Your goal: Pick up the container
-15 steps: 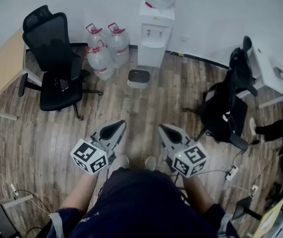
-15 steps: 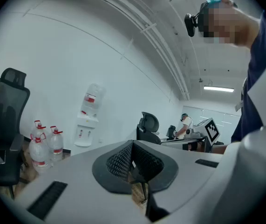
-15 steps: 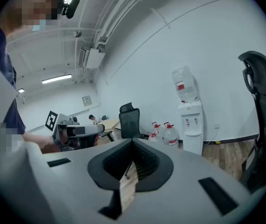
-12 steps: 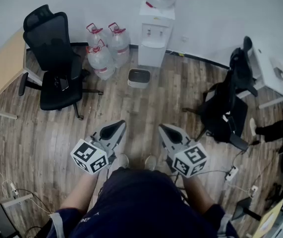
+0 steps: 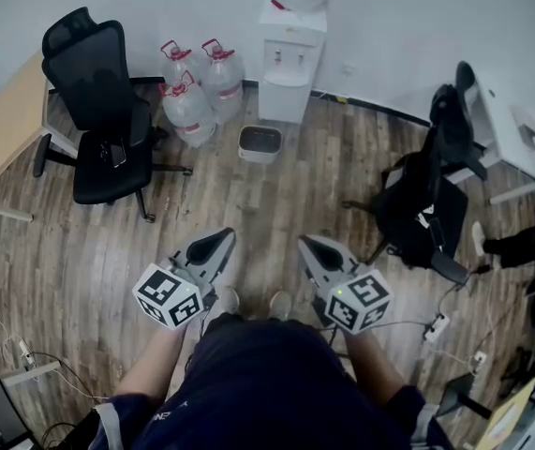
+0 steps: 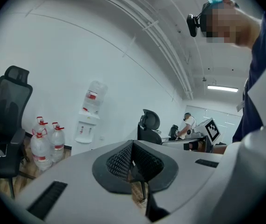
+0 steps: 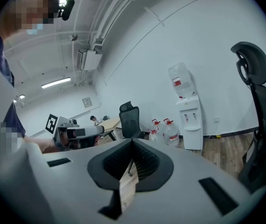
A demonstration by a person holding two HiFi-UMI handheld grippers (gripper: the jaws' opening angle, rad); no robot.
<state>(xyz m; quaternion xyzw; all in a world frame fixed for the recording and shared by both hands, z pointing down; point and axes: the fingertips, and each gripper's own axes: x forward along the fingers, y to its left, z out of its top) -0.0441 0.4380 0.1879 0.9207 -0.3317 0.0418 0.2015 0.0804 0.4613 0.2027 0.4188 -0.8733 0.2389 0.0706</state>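
Left claw (image 5: 213, 247), right claw (image 5: 318, 251): both closed, empty, side by side.

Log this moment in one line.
left gripper: shut, empty | right gripper: shut, empty | container: on floor by water dispenser, untouched

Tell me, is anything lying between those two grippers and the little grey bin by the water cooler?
Nothing visible does. Only bare wood floor lies between the left gripper, the right gripper and the bin. The office chair and water bottles sit off to the left, the dark chair to the right.
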